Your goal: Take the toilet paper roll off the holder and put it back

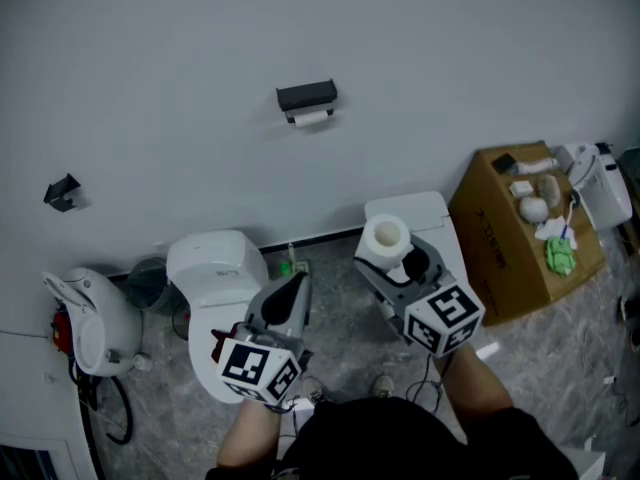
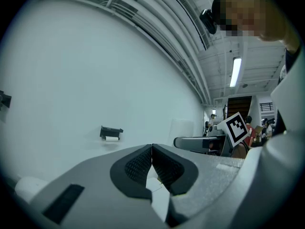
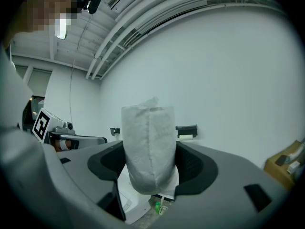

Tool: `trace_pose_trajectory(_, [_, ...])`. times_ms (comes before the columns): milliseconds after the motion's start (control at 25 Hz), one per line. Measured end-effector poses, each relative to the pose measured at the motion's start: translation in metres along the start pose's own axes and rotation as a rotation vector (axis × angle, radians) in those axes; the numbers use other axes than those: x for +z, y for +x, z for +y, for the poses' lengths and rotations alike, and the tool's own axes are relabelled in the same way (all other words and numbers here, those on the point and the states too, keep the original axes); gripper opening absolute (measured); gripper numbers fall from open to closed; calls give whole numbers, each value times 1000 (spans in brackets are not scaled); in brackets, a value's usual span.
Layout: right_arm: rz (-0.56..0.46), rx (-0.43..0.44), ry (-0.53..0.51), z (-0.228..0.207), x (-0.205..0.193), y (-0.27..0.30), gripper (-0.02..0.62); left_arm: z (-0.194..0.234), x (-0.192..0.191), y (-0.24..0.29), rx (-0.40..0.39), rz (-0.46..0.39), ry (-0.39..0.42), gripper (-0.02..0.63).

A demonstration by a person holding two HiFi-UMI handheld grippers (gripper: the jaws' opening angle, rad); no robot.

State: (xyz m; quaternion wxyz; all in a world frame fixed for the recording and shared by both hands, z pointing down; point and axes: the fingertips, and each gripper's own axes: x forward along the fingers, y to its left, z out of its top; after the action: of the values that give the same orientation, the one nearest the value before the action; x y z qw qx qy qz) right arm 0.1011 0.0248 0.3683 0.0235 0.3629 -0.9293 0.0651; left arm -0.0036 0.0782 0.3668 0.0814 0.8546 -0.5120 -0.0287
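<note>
Right gripper (image 1: 390,263) clamps the upright toilet paper roll (image 1: 385,238) — left gripper (image 2: 152,163)'s 2 jaws meet, empty — both facing the wall holder (image 1: 307,96).

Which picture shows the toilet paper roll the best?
The right gripper view: the toilet paper roll stands big and upright between the jaws of the right gripper. The head view shows it small, from above. The left gripper view doesn't show it clearly.
</note>
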Motion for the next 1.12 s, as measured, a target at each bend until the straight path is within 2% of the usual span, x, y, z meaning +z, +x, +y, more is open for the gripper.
trace_pose_trajectory(360, [-15, -21, 28, 26, 4, 26, 307, 35, 7, -17, -33, -3, -8, 5])
trace_pose_trajectory(840, [-12, -82, 37, 77, -2, 84, 307, 114, 10, -50, -86, 0, -24, 5])
trace_pose_trajectory(1120, [11, -81, 43, 73, -8, 113, 307, 139, -2, -38, -88, 24, -48, 5])
